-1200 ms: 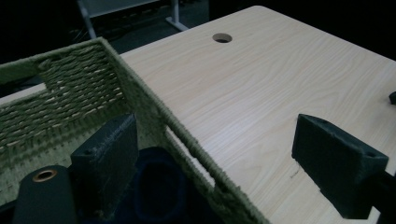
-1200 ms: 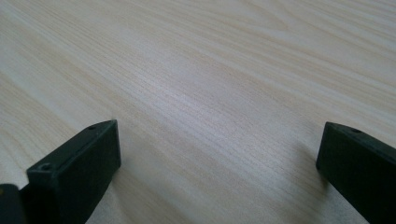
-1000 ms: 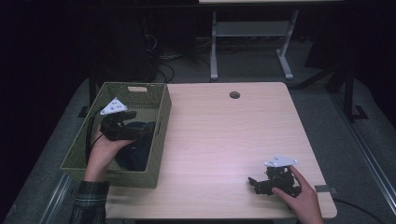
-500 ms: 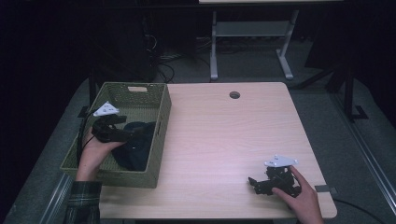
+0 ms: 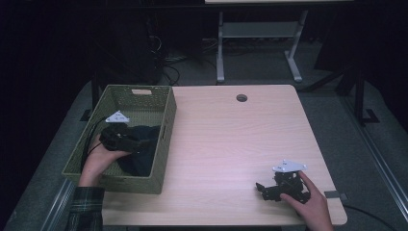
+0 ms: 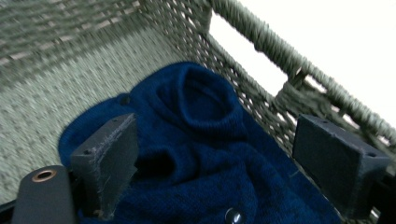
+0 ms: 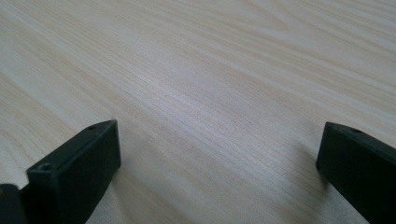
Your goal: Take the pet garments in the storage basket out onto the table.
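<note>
A woven green basket (image 5: pixel 163 126) sits at the left edge of the pale wood-grain tabletop (image 5: pixel 231 139), a round hole (image 5: pixel 241 97) near the far edge. Inside lies a dark blue knit sweater (image 6: pixel 205 154), soft and rumpled against the right wall. The left claw (image 6: pixel 215 158) hangs released just above it. The right claw (image 5: pixel 263 188) rests released on the near right tabletop.
</note>
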`<state>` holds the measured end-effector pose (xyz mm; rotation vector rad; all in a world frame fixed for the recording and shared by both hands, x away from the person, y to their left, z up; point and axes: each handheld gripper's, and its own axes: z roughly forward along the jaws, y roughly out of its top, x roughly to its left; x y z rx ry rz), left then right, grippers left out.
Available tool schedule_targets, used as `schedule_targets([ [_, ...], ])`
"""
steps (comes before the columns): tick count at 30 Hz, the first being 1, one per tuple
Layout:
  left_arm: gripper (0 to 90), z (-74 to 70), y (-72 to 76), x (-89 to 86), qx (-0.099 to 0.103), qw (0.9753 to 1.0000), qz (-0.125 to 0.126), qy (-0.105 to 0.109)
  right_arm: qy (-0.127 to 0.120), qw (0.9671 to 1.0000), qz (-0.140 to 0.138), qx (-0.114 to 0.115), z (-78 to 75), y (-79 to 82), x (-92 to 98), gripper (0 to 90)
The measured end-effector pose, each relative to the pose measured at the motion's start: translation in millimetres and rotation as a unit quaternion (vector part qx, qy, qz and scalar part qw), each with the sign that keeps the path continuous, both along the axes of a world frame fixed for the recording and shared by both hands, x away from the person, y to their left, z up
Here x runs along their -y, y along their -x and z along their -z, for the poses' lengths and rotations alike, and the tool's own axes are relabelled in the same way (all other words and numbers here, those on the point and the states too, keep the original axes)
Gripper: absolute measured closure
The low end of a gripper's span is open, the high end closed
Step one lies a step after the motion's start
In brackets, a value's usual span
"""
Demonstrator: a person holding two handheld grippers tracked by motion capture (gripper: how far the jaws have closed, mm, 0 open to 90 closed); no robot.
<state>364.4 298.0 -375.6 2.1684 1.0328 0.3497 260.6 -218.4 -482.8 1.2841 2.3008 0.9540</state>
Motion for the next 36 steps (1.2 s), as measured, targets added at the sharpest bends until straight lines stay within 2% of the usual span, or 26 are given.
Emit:
schedule_targets([
  [5,13.5,7.5,-1.9,1.1,-0.020,0.9997,0.011,-0.010,0.000,1.0000,0.000,0.000,0.0,0.0,0.0,0.0],
  [9,13.5,13.5,-3.1,3.0,-0.039,0.9991,0.015,-0.006,0.000,1.0000,0.000,0.000,0.0,0.0,0.0,0.0],
  [14,12.9,21.6,-6.2,5.4,-0.061,0.9977,0.021,-0.020,0.000,1.0000,0.000,0.000,0.0,0.0,0.0,0.0],
  [16,13.0,24.5,-6.8,6.3,-0.066,0.9974,0.024,-0.018,0.000,1.0000,0.000,0.000,0.0,0.0,0.0,0.0],
  [24,12.9,33.4,-8.8,8.3,-0.082,0.9959,0.025,-0.031,0.000,1.0000,0.000,0.000,0.1,0.1,0.0,0.0],
  [28,13.0,39.0,-10.1,12.0,-0.099,0.9929,0.032,-0.057,0.000,1.0000,0.000,0.001,0.2,0.0,0.0,0.0],
  [36,13.8,44.7,-12.0,15.4,-0.119,0.9886,0.037,-0.084,0.000,1.0000,0.000,0.000,0.1,0.1,-0.1,0.0],
])
